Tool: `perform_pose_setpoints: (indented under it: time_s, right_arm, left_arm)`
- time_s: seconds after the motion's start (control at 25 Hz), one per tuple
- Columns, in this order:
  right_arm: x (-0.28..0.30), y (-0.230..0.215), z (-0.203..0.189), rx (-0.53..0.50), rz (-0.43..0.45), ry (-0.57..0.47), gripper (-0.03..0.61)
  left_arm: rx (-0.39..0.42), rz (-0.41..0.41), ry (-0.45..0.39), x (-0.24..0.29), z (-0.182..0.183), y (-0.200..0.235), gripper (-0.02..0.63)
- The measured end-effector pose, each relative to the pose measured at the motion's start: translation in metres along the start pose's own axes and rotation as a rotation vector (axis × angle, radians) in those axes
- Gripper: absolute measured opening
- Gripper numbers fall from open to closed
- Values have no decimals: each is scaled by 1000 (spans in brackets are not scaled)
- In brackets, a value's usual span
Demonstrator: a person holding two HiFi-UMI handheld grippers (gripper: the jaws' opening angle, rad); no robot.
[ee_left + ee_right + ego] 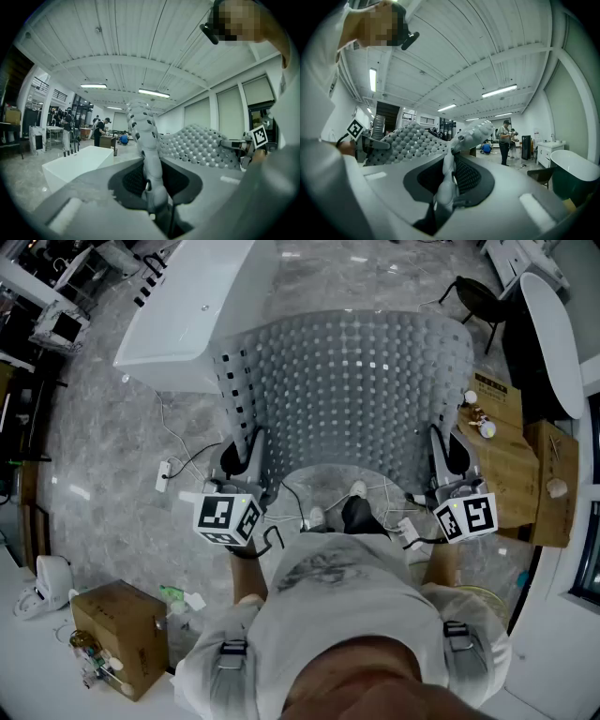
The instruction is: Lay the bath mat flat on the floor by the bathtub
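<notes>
open grey floor (pixel 112 474) on the left, bounded at the top by the white bathtub (pixel 187 320) and at lower left by a cardboard box (pixel 117 634); crossed by a thin cable (pixel 178 460). tighter on the right: wooden boards (pixel 511 470) just beside the mat's edge, a dark chair (pixel 478 296) beyond its far corner.

lifted and spread wide between the two tools: bath mat (pixel 347 399), grey and pliable, covered in rows of round bumps, with small dark square holes along its left edge. far left corner close to the bathtub's end; near edge curving in an arc between the two tools.

left gripper (pixel 248 454) nearly closed, jaws pinching the mat's near left corner, the rubber folded up between the pads in the left gripper view. right gripper (pixel 439 454) equally narrow, clamped on the near right corner, the mat rising in a crumpled ridge from between its jaws.
</notes>
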State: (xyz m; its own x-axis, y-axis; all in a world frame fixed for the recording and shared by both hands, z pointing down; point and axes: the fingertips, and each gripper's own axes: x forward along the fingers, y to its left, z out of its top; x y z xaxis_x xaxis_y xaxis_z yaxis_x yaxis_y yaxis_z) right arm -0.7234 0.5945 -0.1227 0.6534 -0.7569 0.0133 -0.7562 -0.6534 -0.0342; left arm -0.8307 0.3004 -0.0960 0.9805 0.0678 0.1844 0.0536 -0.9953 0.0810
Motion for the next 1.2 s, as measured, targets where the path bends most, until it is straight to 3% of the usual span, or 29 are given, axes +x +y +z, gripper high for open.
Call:
perform_pose_setpoints:
  time_s: [0.24, 0.48, 0.76, 1.2]
  right_arm:
    - [-25, 44, -5, 13, -27, 4, 41]
    - [-30, 42, -7, 38, -37, 15, 44]
    - [4, -7, -12, 23, -14, 26, 44]
    - [79, -117, -16, 45, 95, 30, 43]
  left_arm:
    - [-10, -27, 3, -40, -12, 3, 72]
    - [-37, -27, 11, -40, -17, 2, 72]
    - [-47, 4, 15, 13, -15, -4, 72]
    - [-33, 75, 19, 126, -2, -35, 74]
